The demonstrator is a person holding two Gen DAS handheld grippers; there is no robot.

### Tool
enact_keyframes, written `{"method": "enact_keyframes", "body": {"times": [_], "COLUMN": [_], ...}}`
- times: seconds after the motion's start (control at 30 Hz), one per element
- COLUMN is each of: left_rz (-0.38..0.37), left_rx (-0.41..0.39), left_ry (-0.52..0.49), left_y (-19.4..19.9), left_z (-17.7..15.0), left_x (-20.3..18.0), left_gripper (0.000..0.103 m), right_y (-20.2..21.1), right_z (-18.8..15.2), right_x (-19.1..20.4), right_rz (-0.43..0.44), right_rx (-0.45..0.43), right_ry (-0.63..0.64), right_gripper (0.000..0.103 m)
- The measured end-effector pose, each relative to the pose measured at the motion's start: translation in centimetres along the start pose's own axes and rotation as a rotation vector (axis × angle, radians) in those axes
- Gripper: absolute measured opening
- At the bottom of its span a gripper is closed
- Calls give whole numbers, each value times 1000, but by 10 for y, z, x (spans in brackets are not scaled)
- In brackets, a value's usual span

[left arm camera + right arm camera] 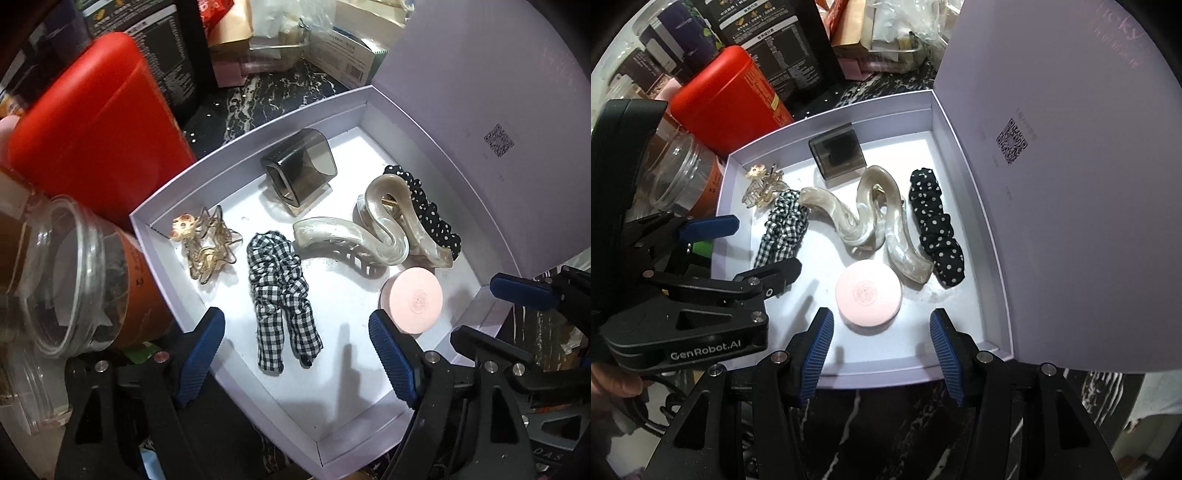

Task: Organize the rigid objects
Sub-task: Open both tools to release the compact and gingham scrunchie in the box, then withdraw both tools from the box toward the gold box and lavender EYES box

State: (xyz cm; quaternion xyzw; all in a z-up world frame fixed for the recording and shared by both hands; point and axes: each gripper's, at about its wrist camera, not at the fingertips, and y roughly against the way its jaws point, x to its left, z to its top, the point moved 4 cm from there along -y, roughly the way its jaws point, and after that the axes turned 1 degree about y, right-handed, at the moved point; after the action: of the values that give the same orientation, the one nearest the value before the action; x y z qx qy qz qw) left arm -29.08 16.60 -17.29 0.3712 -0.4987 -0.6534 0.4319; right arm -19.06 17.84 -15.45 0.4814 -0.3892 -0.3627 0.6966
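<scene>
Both grippers [297,350] [882,354] spread, empty, over box [177,199]; red tin [96,122], perhaps jar [62,273] alongside.

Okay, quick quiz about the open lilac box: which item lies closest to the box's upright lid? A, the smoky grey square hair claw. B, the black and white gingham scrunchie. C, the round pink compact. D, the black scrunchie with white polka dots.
D: the black polka-dot scrunchie lies along the side nearest the raised lilac lid, with the wavy pearly cream hair claw on its other side.
</scene>
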Motion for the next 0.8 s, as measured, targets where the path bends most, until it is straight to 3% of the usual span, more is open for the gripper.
{"method": "enact_keyframes", "body": {"times": [0.4,0.5,0.8], "left_rz": [11,-9,22], "left_rx": [-77,-90,-138], "left_ry": [47,52,72], "left_y": [46,56,84], "left_z": [-17,-20,-35], "left_x": [13,14,18], "left_gripper": [80,80,80], "right_y": [12,24,51], "right_z": [17,13,3], "right_x": [11,15,28], "right_rz": [12,13,24], "right_rx": [-57,-74,-130], "right_ry": [29,38,47], "right_gripper": [54,54,58]}}
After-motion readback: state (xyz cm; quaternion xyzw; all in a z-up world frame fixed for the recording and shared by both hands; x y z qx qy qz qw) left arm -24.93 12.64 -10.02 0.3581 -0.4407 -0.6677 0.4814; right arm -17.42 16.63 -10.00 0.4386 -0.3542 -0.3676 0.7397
